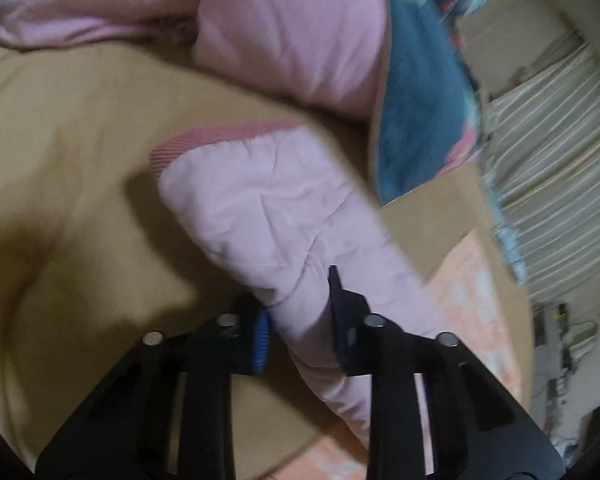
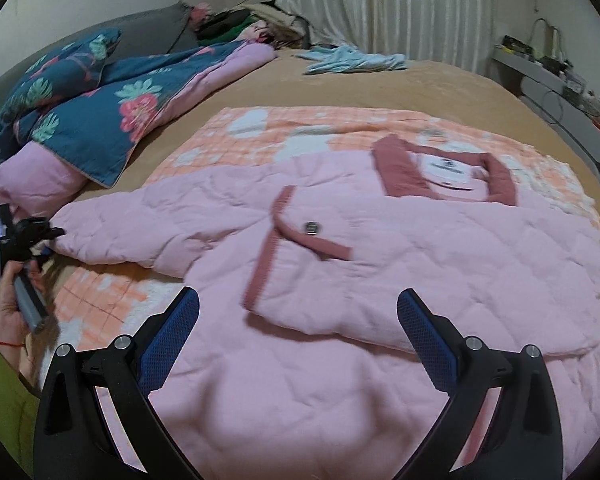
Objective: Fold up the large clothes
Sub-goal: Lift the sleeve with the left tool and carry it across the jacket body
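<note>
Left gripper (image 1: pixel 298 312) pinches pink jacket (image 2: pixel 340 248) sleeve (collar label (image 2: pixel 446 170) unreadable).

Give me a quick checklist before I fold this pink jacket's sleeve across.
1. Left gripper shut on the sleeve: ok.
2. Right gripper open and holding nothing above the pink jacket: ok.
3. Jacket body spread flat on the checked blanket: ok.
4. Floral quilt clear of the jacket body: ok.
5. Sleeve cuff free, not tucked under: ok.
6. How firm the left grip is: cannot tell.
</note>
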